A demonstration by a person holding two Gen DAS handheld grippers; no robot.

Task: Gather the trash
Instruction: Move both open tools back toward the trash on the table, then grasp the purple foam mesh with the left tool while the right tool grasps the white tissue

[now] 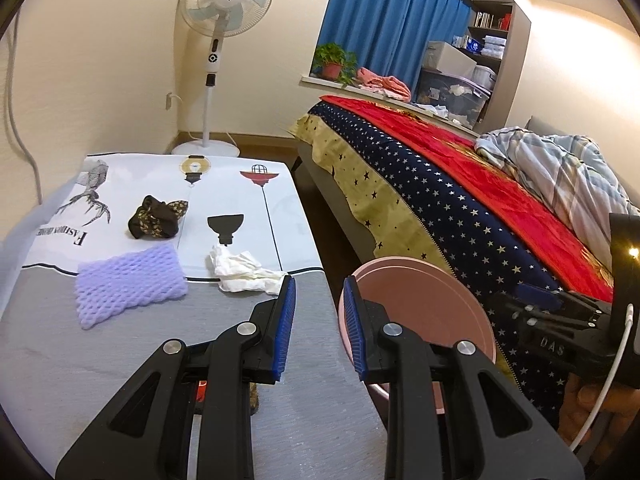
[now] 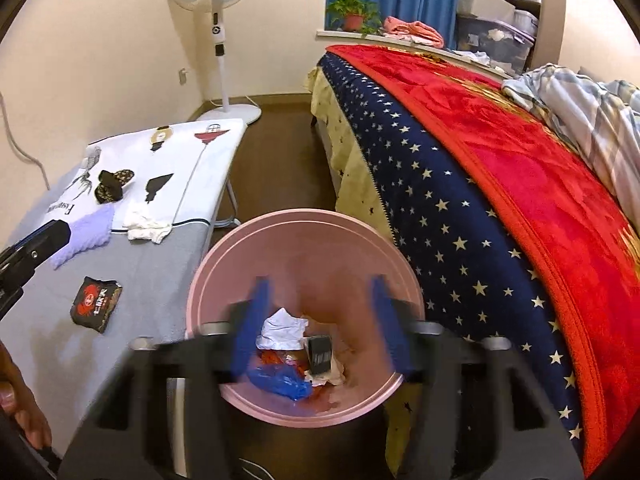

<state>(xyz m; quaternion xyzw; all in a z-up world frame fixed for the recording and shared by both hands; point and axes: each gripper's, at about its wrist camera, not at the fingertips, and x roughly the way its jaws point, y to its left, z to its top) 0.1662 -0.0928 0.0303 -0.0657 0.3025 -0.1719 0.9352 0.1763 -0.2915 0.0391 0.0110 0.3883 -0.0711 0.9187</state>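
Observation:
A pink bin (image 2: 248,240) stands between table and bed; it holds white paper (image 2: 282,330), a small black box (image 2: 319,354), blue plastic (image 2: 280,382) and red scraps. My right gripper (image 2: 320,320) is open and empty above the bin, blurred. My left gripper (image 1: 320,316) is open and empty over the table's front right corner, with the bin's rim (image 1: 460,280) just to its right. On the table lie a crumpled white tissue (image 1: 244,270), a purple foam net (image 1: 130,286), a dark patterned wrapper (image 1: 156,216) and a black crab-print packet (image 2: 96,304).
The table (image 1: 60,360) has a grey and white printed cloth. A bed (image 2: 500,184) with a red and starred blanket stands right of the bin. A standing fan (image 1: 222,40) is at the far wall. The right gripper (image 1: 560,320) shows at the left view's right edge.

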